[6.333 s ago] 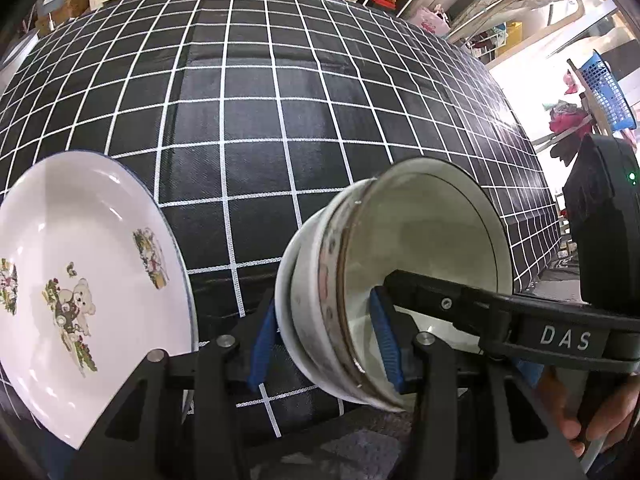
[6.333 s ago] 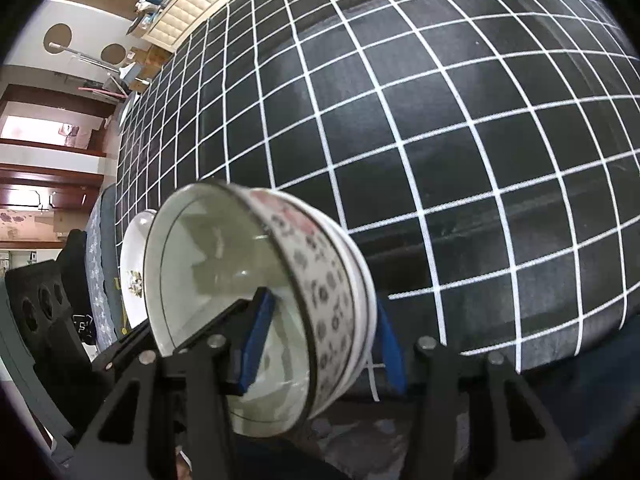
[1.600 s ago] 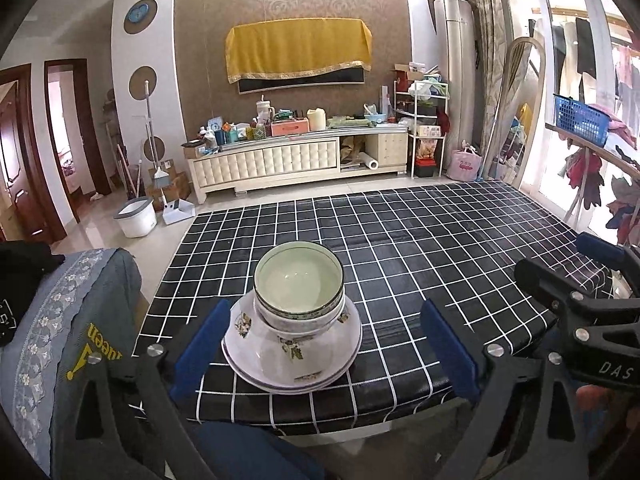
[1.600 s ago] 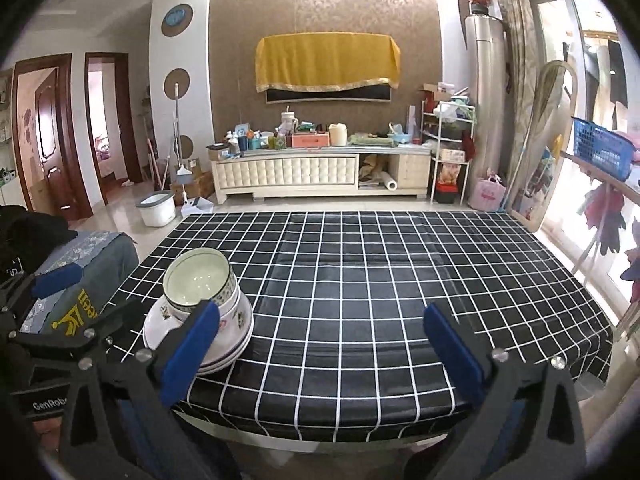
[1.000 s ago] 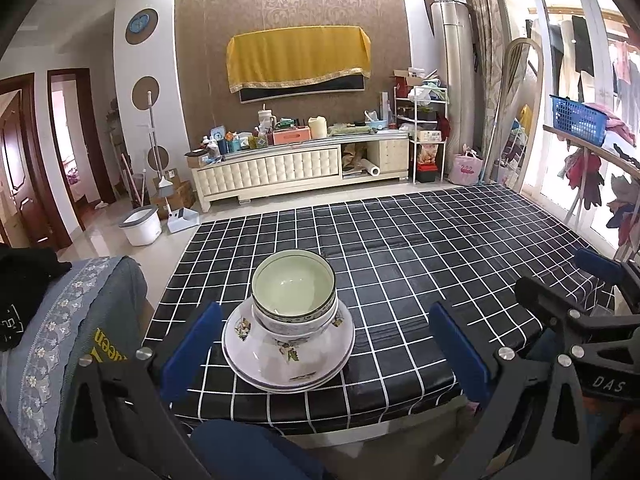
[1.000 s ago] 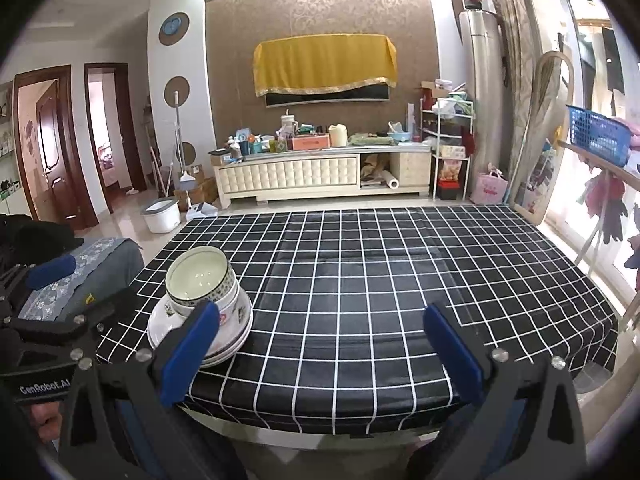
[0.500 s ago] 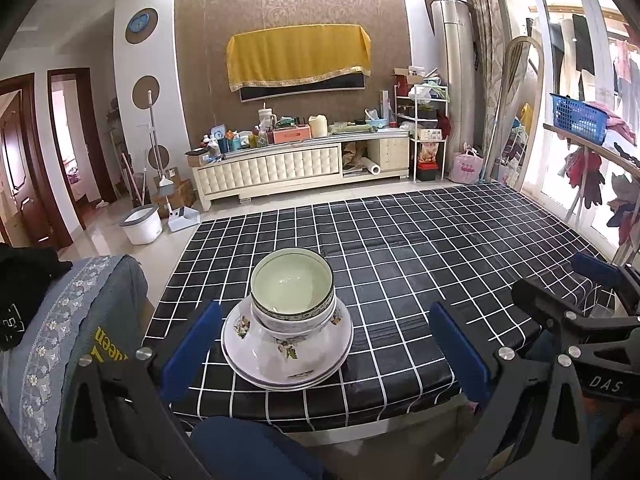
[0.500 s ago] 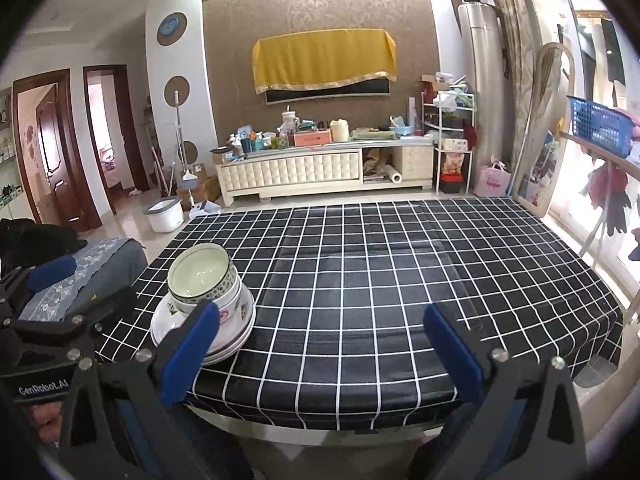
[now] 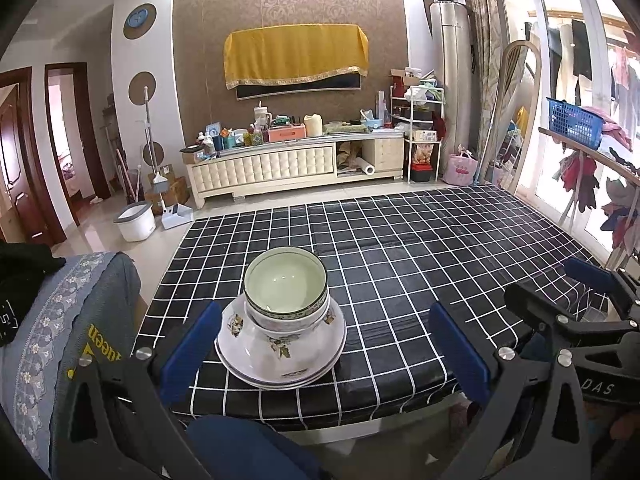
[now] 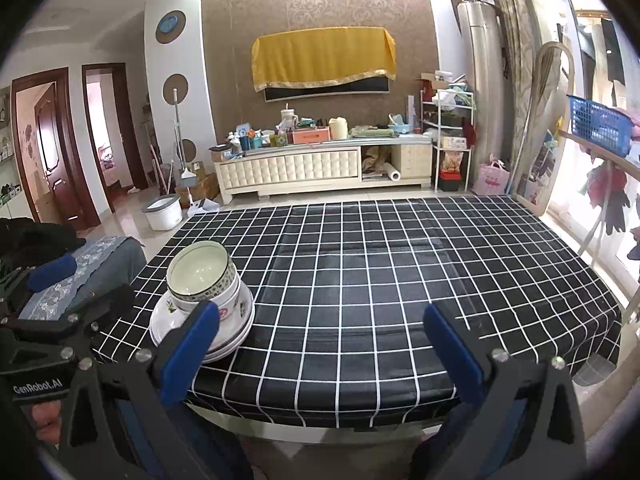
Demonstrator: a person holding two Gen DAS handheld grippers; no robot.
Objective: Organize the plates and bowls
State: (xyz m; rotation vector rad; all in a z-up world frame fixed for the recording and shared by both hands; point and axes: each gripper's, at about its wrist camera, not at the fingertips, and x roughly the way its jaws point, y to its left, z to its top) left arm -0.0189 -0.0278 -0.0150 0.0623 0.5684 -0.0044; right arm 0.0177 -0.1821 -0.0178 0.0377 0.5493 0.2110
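While both grippers hung back from the table, the dishes sat in one neat pile near its front left corner. The table (image 9: 420,240) had a black cloth with white lines that made squares. On it lay the plates (image 9: 280,364), stacked flat, white with small flower pictures. The bowls (image 9: 286,292) stood upright on top of the plates, one tucked inside the other. The top bowl had a pale green inside and a dark patterned band round its rim. In the right wrist view the same bowls (image 10: 202,280) and plates (image 10: 236,332) showed on the left side of the table. The left gripper (image 9: 324,350) was wide apart, with its blue pads on each side of the pile but not touching it. It held nothing. The right gripper (image 10: 320,350) was wide apart too and held nothing. Its left blue pad stood in front of the plates in the picture, yet it was nearer the camera than the dishes. A grey cloth with flowers (image 9: 60,320) lay over something just left of the table. Far behind the table stood a long cream cabinet (image 9: 280,168) with many small things on top. A yellow cloth (image 9: 296,56) hung on the brown wall above it. A blue basket (image 9: 574,118) sat on a rail by the windows on the right.
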